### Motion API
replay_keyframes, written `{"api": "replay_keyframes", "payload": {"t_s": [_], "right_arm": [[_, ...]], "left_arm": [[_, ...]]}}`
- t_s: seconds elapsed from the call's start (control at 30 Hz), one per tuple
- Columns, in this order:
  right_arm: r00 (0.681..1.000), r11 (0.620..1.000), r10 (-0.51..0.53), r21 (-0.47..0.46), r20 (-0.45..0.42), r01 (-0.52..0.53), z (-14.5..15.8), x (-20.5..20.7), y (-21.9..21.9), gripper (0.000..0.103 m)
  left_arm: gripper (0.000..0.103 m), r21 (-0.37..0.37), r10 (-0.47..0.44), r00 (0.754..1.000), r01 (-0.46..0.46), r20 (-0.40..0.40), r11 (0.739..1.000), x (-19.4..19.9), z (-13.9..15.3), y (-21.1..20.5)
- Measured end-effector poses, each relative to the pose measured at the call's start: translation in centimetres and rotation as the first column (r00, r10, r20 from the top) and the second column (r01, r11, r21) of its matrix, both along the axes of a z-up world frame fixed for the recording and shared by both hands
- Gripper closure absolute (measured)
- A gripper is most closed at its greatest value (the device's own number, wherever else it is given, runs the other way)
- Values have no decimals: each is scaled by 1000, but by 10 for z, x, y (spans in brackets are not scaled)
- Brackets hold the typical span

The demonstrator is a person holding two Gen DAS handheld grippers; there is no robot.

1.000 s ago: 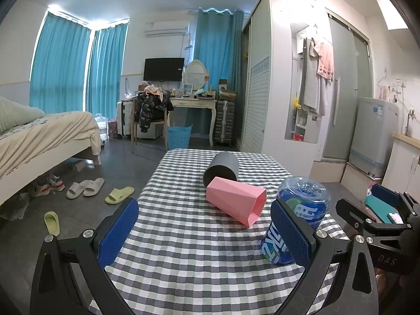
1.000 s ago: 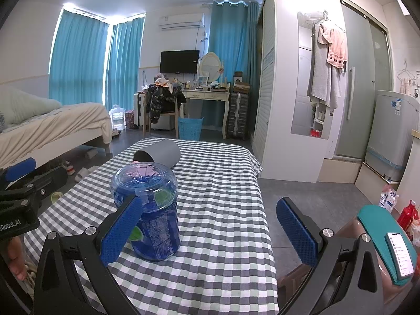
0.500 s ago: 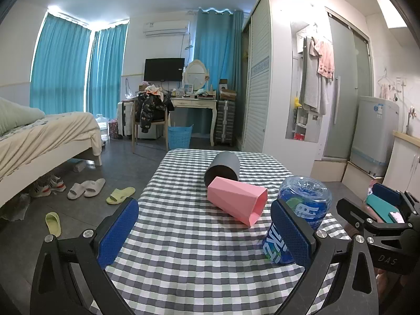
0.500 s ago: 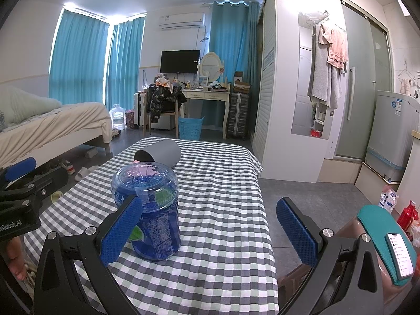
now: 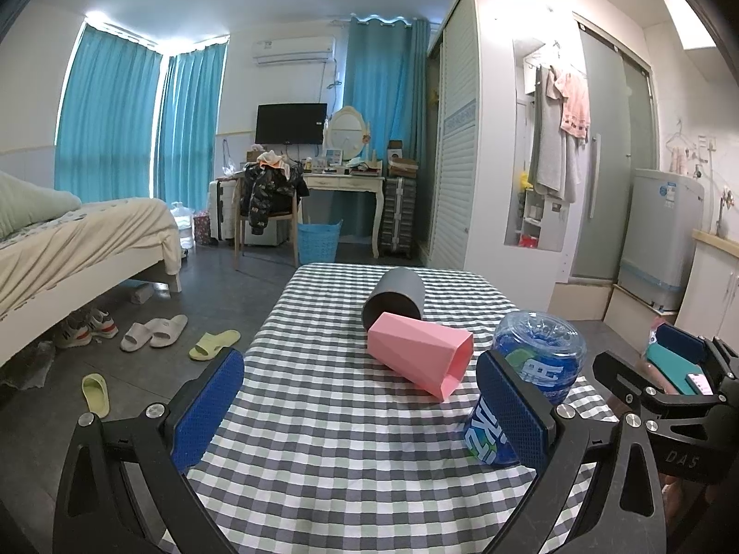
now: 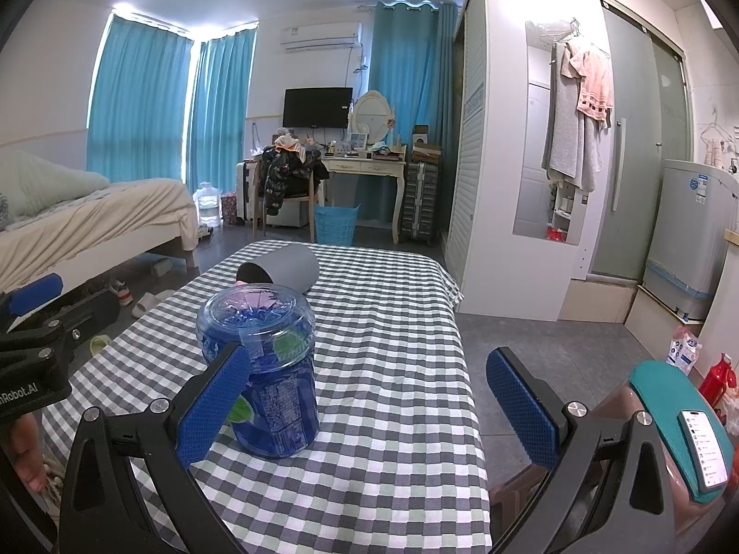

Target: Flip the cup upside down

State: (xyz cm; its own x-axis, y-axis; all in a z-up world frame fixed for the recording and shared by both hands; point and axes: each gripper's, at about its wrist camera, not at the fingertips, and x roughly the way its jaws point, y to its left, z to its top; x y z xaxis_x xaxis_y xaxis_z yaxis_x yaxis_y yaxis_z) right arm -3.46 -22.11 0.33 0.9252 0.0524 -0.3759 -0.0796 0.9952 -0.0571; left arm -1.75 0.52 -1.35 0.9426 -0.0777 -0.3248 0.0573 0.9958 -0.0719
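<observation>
A pink faceted cup [image 5: 422, 360] lies on its side on the checked tablecloth [image 5: 323, 438], mouth facing right. A grey cup [image 5: 395, 299] lies on its side behind it, mouth toward me; it also shows in the right wrist view [image 6: 281, 270]. A blue plastic jar [image 5: 531, 383] stands upright at the right; in the right wrist view the jar [image 6: 268, 369] hides most of the pink cup. My left gripper [image 5: 365, 411] is open and empty, short of the pink cup. My right gripper [image 6: 369, 406] is open and empty, its left finger beside the jar.
The table's right edge [image 6: 471, 392] drops to the floor. A stool with a teal cushion and a phone [image 6: 693, 424] stands to the right. A bed [image 5: 69, 240], slippers [image 5: 152, 330] and a desk [image 5: 342, 184] are beyond the table.
Both views have shifted very slightly; the cups and the jar have not moved. Both grippers stay open.
</observation>
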Motion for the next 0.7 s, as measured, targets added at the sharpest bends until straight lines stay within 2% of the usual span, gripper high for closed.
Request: {"api": "replay_keyframes", "payload": {"t_s": [0.7], "right_arm": [[1000, 1000, 1, -3, -3, -1, -2, 0, 1, 0]], "left_arm": [[0, 2, 9, 1000, -9, 1, 1000, -1, 1, 8]]}}
